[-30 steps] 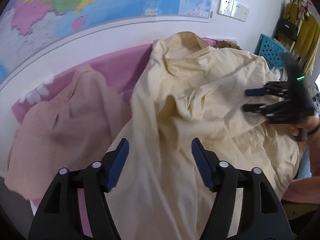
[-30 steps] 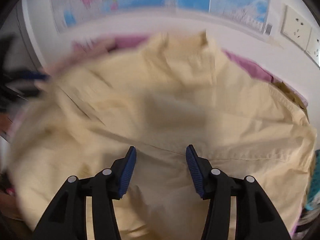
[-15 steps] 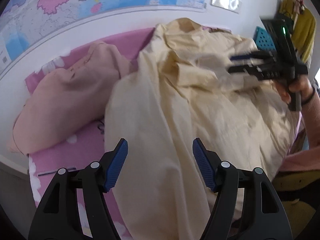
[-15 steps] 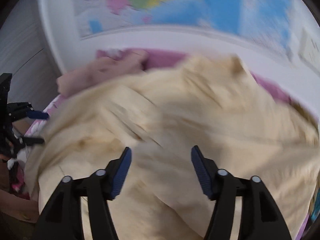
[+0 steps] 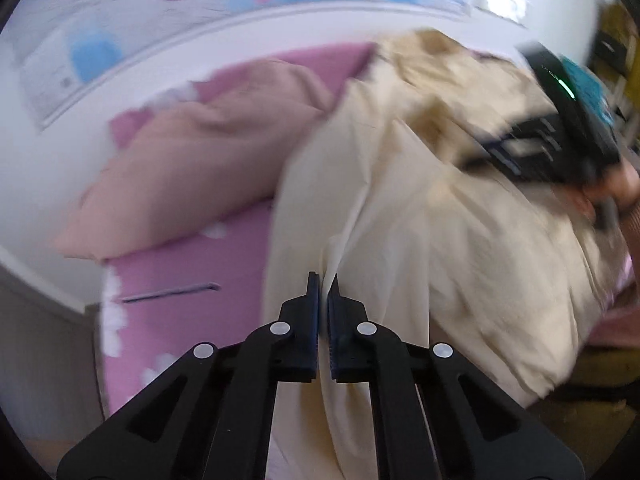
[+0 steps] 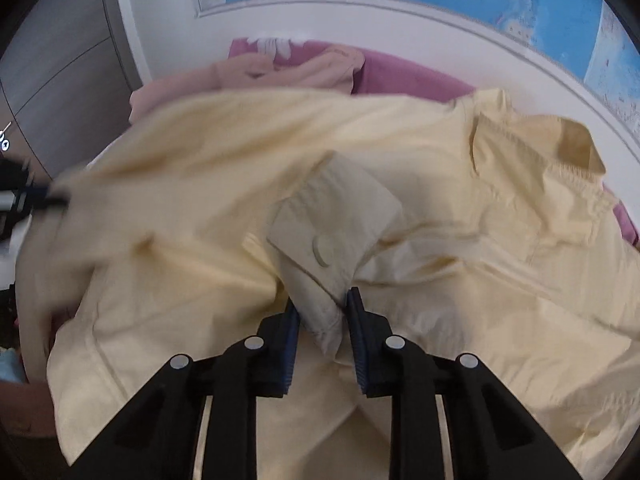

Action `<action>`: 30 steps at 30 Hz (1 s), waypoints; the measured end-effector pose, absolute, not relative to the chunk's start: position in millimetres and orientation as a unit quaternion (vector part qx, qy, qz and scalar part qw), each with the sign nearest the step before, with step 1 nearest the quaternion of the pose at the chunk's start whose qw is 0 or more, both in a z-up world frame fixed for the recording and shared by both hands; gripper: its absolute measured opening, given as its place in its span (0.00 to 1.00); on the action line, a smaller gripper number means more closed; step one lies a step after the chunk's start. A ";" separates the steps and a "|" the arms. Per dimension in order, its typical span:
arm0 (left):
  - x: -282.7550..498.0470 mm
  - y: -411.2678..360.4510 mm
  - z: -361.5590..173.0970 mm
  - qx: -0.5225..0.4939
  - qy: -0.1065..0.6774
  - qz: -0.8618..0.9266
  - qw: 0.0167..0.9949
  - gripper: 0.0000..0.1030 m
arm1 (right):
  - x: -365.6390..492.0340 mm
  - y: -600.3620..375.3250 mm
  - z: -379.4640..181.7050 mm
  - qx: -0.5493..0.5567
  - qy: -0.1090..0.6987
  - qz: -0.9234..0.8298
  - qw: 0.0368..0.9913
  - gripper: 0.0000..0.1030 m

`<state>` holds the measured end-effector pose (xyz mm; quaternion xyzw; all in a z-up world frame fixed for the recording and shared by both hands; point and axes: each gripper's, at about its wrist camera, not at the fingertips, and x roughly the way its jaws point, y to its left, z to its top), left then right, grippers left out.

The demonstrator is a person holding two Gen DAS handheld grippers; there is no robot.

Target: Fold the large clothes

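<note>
Pale yellow shirt (image 6: 400,184) lies rumpled on a pink bed (image 5: 192,264), left claw (image 5: 323,284) clenched on its edge fold, right claw (image 6: 320,304) just closing on a buttoned cuff (image 6: 332,224).

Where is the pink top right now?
In the left wrist view the pink top lies crumpled on the purple sheet, left of the yellow shirt, near the wall.
</note>
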<state>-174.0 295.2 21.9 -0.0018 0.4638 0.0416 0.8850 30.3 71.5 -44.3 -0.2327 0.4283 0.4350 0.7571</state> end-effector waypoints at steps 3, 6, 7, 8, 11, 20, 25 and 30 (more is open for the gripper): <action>-171.6 319.7 31.8 -0.030 0.454 0.049 0.889 0.08 | 22.0 58.1 -35.3 -0.216 0.433 0.435 0.760 0.26; -174.3 324.7 38.0 -0.011 0.443 0.066 0.894 0.23 | 2.4 51.0 -18.7 -0.195 0.413 0.463 0.760 0.39; -176.4 325.3 38.0 -0.010 0.443 0.064 0.894 0.25 | -8.3 52.4 -12.2 -0.195 0.400 0.472 0.761 0.45; -178.2 325.7 38.1 -0.013 0.443 0.058 0.895 0.32 | -19.5 55.2 -6.7 -0.198 0.388 0.483 0.760 0.53; -197.7 323.4 40.7 -0.024 0.427 0.033 0.903 0.55 | -41.4 65.5 2.1 -0.197 0.370 0.519 0.745 0.55; -249.3 316.9 5.5 -0.047 0.450 0.008 0.892 0.55 | -72.5 98.4 3.5 -0.189 0.366 0.588 0.696 0.55; -256.4 339.8 -7.0 -0.090 0.456 0.027 0.885 0.07 | -77.3 104.1 -0.9 -0.182 0.381 0.589 0.689 0.55; -250.5 360.2 38.2 -0.082 0.417 0.046 0.904 0.05 | -77.9 101.4 4.0 -0.168 0.381 0.591 0.691 0.55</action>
